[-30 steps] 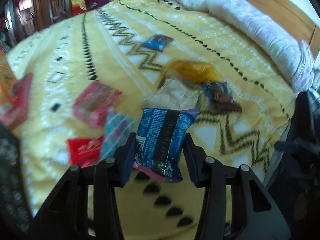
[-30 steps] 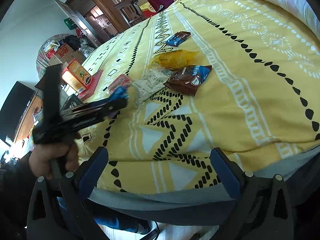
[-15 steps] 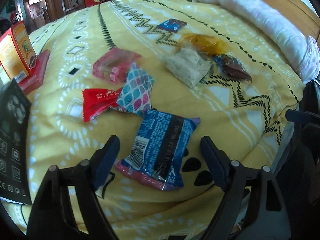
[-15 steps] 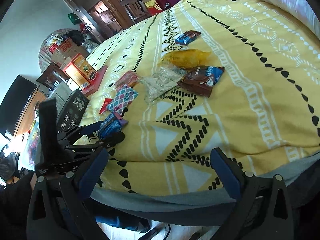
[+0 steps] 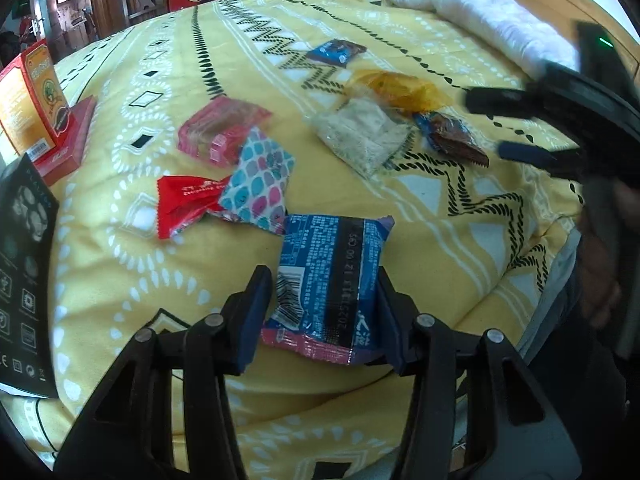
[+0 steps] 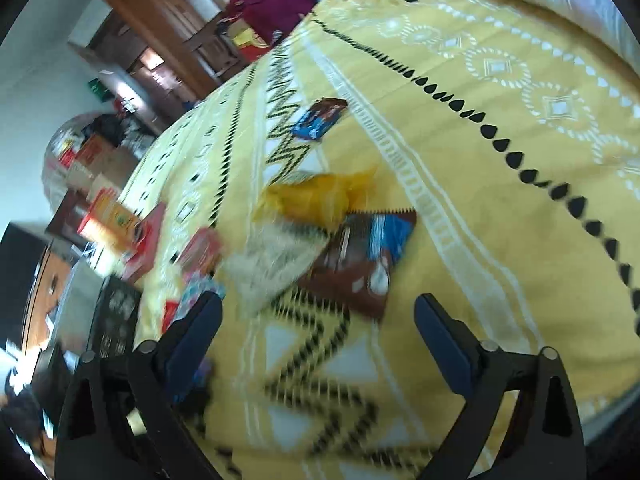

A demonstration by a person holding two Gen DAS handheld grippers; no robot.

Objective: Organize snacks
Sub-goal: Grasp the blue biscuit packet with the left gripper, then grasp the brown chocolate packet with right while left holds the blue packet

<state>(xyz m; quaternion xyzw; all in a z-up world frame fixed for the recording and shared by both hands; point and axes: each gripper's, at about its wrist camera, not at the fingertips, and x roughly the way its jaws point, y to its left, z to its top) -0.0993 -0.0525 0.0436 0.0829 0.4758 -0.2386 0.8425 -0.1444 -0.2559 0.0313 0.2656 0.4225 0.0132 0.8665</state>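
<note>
A blue snack packet (image 5: 332, 280) lies flat on the yellow bedspread (image 5: 500, 248) near its front edge. My left gripper (image 5: 324, 280) is closing on it, with a pad against each long side. Just beyond lie a teal-and-pink packet (image 5: 260, 188), a red packet (image 5: 184, 200) and a pink one (image 5: 220, 128). Further right are a pale clear packet (image 5: 360, 136), an orange bag (image 5: 400, 88) and a brown-and-blue packet (image 6: 360, 264). My right gripper (image 6: 316, 308) hovers just short of that brown packet. Its jaws are wide and closing a little, with nothing between them.
A small blue packet (image 5: 336, 52) lies alone further up the bed. An orange box (image 5: 36, 96), a flat red box (image 5: 68, 148) and a black box (image 5: 24, 260) stand along the left edge. A white duvet (image 5: 460, 4) runs along the far right.
My left gripper opened wide, left the blue packet on the bed, then closed round it again. The right gripper swung forward over the bed towards the brown packet and rolled.
</note>
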